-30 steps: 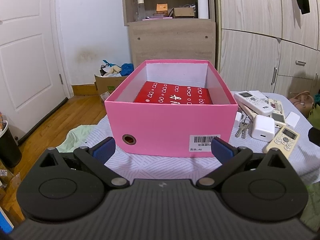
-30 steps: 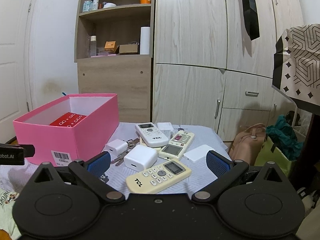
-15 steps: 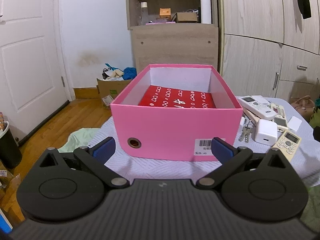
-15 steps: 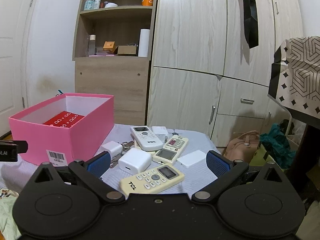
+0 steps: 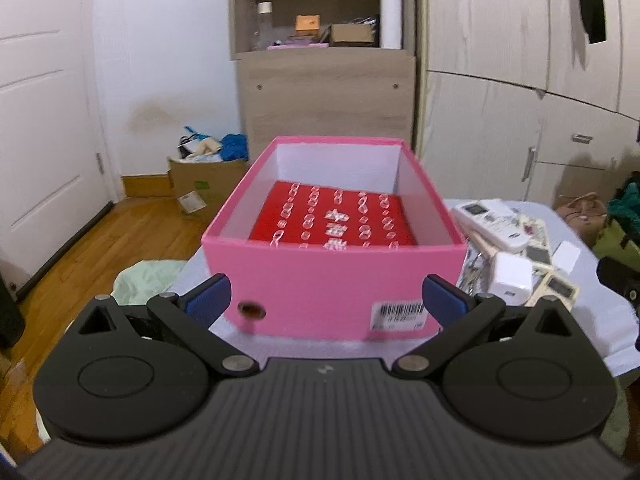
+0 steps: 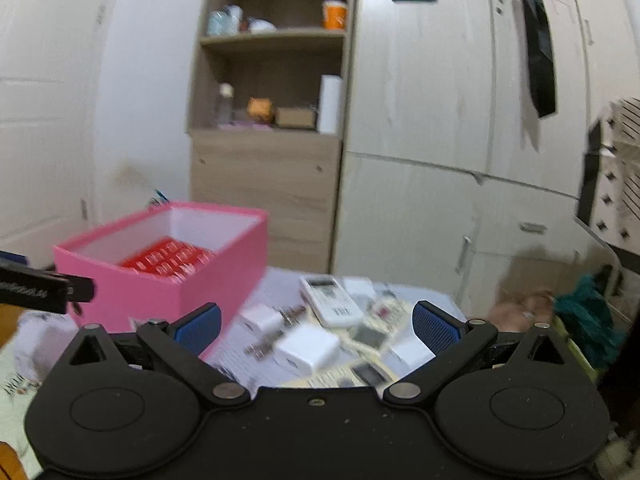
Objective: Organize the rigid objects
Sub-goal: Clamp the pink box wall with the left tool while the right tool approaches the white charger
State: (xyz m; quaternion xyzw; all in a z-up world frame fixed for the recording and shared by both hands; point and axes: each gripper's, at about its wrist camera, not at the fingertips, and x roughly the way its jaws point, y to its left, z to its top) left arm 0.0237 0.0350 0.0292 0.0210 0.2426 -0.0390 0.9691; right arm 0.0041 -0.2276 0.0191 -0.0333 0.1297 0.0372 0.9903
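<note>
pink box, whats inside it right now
Inside the pink box lies a flat red packet with white markings, covering most of the floor. Anything beneath it is hidden, and the near wall blocks the front strip of the floor.

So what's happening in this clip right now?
A person holds two grippers over a bed, tidying small items. The left gripper is open and empty, facing the pink box, which has a red packet lying inside. The right gripper is also open and empty, above a pile beside the box: a white charger, a white remote, beige remotes and keys. Nothing is gripped yet; the right view is motion-blurred.
</note>
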